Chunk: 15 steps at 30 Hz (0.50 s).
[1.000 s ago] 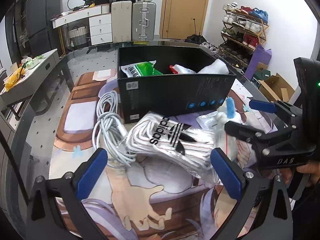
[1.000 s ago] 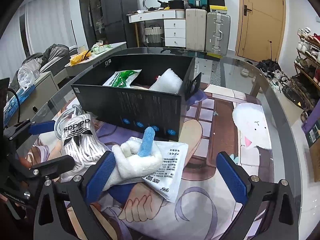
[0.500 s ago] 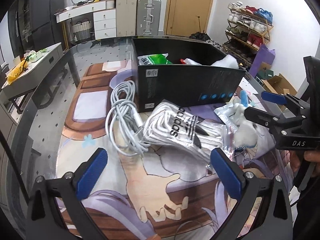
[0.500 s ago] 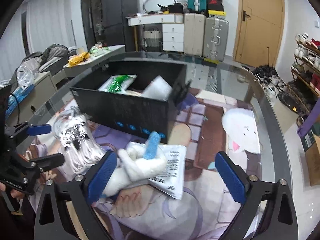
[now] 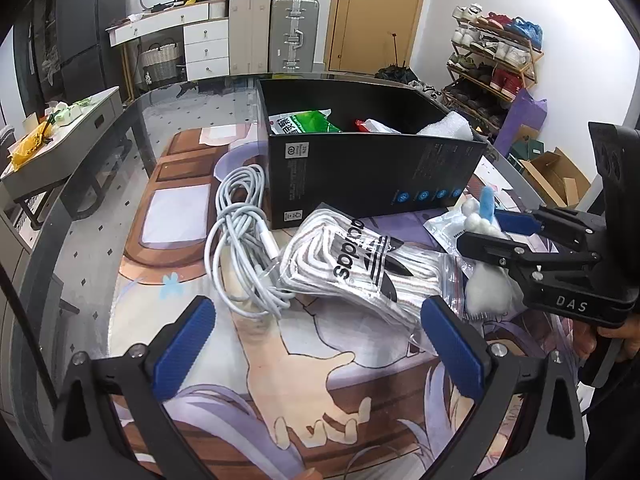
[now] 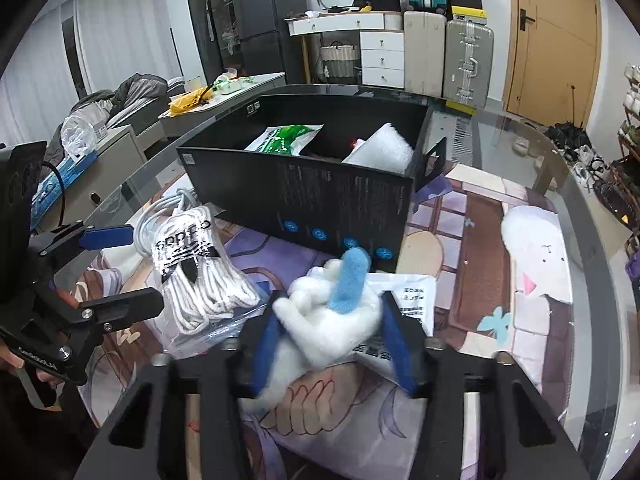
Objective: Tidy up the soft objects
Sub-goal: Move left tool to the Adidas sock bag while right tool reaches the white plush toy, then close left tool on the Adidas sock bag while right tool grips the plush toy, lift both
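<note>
A white plush toy with a blue part sits squeezed between the blue pads of my right gripper, which is shut on it. Under the toy lies a flat white printed packet. In the left wrist view the same toy bulges out of the right gripper. My left gripper stands wide open over the mat, just short of a clear bag of striped Adidas socks. An open black box stands behind, holding a green pack and white bubble wrap.
A coiled white cable lies left of the sock bag, against the box's corner. The printed mat covers a round glass table. A hand holds the left gripper at the left edge of the right wrist view.
The right gripper's jaws have come together onto the white plush toy, which they straddled before. The left gripper has stayed open and has drawn back a little from the sock bag.
</note>
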{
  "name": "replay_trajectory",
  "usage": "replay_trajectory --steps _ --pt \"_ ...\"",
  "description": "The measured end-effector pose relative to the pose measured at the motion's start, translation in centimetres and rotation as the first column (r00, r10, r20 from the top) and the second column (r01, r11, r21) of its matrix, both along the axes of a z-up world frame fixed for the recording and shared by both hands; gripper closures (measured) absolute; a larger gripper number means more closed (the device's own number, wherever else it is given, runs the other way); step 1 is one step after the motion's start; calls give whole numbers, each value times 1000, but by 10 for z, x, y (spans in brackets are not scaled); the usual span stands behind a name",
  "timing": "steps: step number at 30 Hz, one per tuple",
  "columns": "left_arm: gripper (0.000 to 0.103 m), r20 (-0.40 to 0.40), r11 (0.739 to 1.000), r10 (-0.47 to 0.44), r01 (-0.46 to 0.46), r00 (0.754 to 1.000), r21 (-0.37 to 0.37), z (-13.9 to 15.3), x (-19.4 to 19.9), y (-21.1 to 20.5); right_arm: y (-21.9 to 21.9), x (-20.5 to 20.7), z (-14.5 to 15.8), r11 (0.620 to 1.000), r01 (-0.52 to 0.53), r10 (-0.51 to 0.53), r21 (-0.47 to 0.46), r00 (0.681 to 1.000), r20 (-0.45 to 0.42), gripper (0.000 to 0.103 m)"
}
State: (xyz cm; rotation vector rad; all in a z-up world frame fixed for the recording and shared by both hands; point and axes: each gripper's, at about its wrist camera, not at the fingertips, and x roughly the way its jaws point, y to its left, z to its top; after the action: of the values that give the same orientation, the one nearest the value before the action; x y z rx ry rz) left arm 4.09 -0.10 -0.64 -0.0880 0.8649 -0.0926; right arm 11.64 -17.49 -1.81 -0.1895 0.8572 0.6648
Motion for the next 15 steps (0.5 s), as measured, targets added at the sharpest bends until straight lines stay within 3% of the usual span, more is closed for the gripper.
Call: replay_trajectory --steps 15 --pt "0 -6 997 1 -1 1000 -79 7 15 -4 -12 -4 14 999 -9 7 37 999 41 60"
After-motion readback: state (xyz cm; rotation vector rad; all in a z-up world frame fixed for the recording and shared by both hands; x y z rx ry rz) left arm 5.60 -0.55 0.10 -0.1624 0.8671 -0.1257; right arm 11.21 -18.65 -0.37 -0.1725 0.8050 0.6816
